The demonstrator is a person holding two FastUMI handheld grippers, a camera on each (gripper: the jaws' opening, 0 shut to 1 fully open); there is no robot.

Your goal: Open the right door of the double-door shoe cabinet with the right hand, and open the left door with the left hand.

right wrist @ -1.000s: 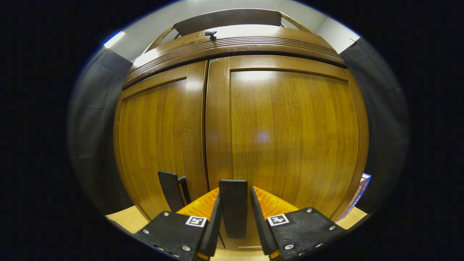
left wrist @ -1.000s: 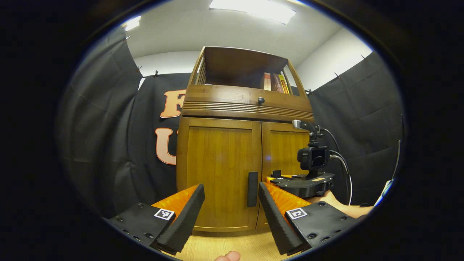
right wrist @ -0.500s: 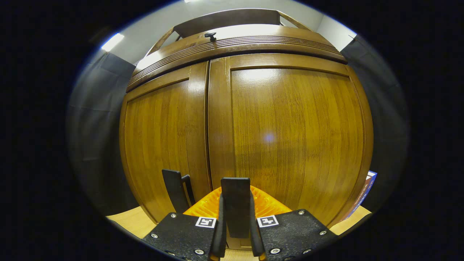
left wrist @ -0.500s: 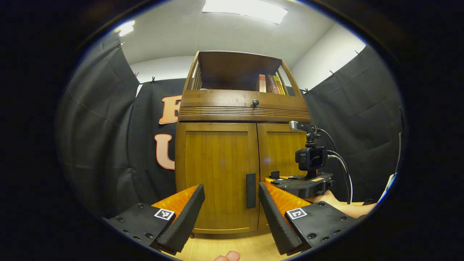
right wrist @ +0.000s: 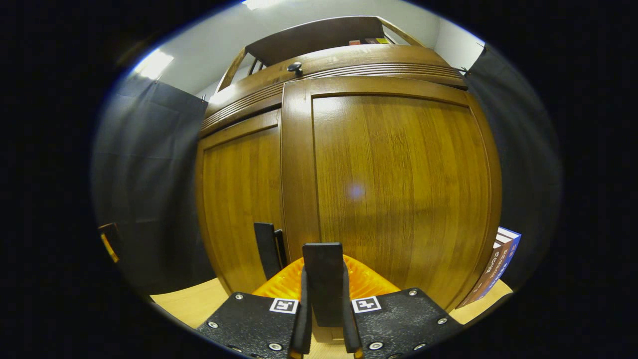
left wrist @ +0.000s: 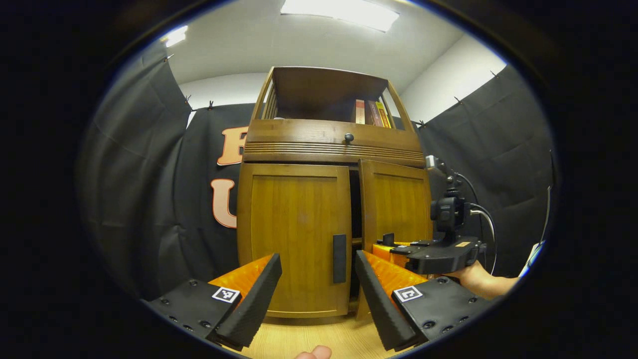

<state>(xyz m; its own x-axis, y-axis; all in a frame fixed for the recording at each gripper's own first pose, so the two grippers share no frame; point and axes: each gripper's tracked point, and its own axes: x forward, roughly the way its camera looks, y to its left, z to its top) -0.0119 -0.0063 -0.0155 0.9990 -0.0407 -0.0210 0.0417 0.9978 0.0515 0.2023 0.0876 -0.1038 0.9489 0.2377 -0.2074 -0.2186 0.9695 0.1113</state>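
Note:
The wooden shoe cabinet (left wrist: 329, 149) stands straight ahead in the left gripper view. Its left door (left wrist: 294, 234) is closed, and the black handle (left wrist: 339, 259) of that door lies beyond my open left gripper (left wrist: 316, 299), apart from the fingers. The right door (left wrist: 396, 204) stands slightly ajar, with a dark gap along its inner edge. My right gripper (left wrist: 391, 248), held by a hand (left wrist: 478, 279), is at that door's handle. In the right gripper view the right gripper (right wrist: 324, 299) is shut on the right door's black handle (right wrist: 323, 264), and the right door (right wrist: 398, 189) sits forward of the left door (right wrist: 244, 199).
Books (left wrist: 371, 113) stand on the open top shelf above a drawer with a round black knob (left wrist: 349, 137). A book (right wrist: 491, 267) leans by the cabinet's right side. The floor (left wrist: 299, 339) is light wood, and black cloth walls close in on both sides.
The right gripper closed on the right door's handle and pulled the door ajar, opening a dark gap. The left gripper stayed open and only shifted slightly.

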